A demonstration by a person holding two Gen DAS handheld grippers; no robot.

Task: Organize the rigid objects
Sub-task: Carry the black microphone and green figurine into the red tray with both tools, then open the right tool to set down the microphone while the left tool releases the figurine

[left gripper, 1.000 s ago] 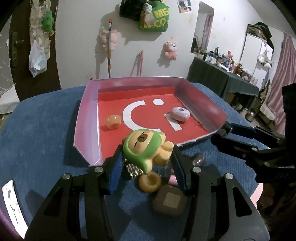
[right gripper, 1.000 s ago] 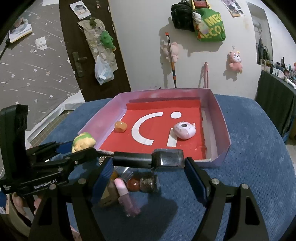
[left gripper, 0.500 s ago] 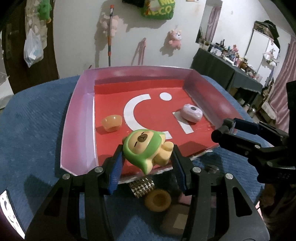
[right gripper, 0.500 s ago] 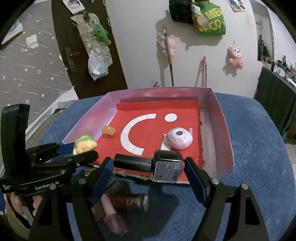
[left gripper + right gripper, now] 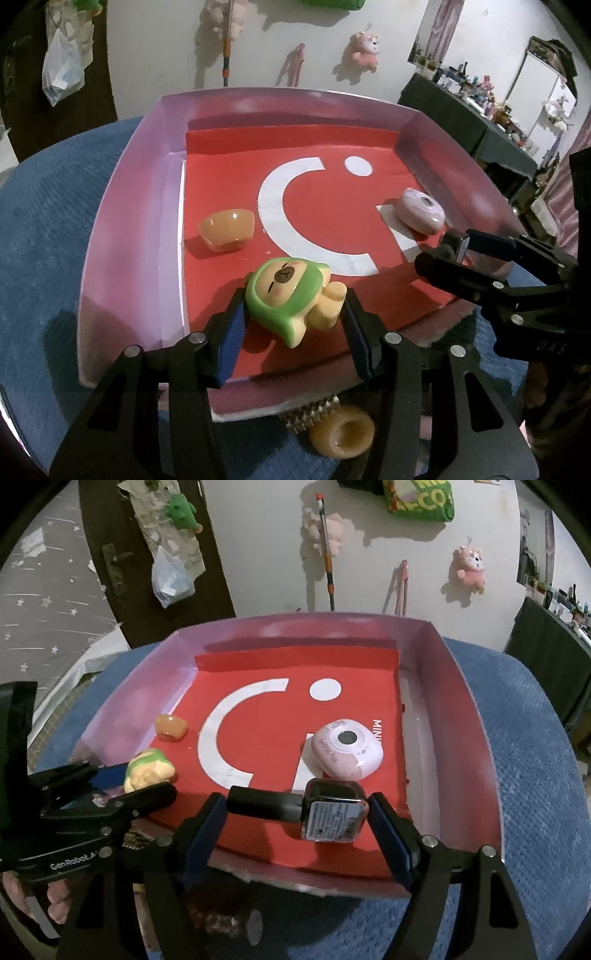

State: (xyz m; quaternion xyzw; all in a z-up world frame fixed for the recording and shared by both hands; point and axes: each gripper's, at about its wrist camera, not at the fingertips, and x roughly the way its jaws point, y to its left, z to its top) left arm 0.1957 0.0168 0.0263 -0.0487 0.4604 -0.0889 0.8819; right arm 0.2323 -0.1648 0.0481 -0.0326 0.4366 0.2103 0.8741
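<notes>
Glossy plastic figurine [image 5: 286,295], matt cardboard tray [image 5: 122,229], nubbly blue cloth [image 5: 535,746].

red tray [image 5: 236,147], green-hooded figurine [image 5: 291,295]

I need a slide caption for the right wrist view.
Right gripper carries a nail polish bottle over the red-floored tray.

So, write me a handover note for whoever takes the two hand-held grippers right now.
Left hand-held gripper: shut on the green-hooded bear figure, over the tray's near left floor.
Right hand-held gripper: shut on the dark nail polish bottle, held sideways above the tray's near edge.
Done: orange cup and pink round case lie in the tray.
Left: release both, then fetch the ring-shaped piece, metal band and the other small items on the blue cloth.
</notes>
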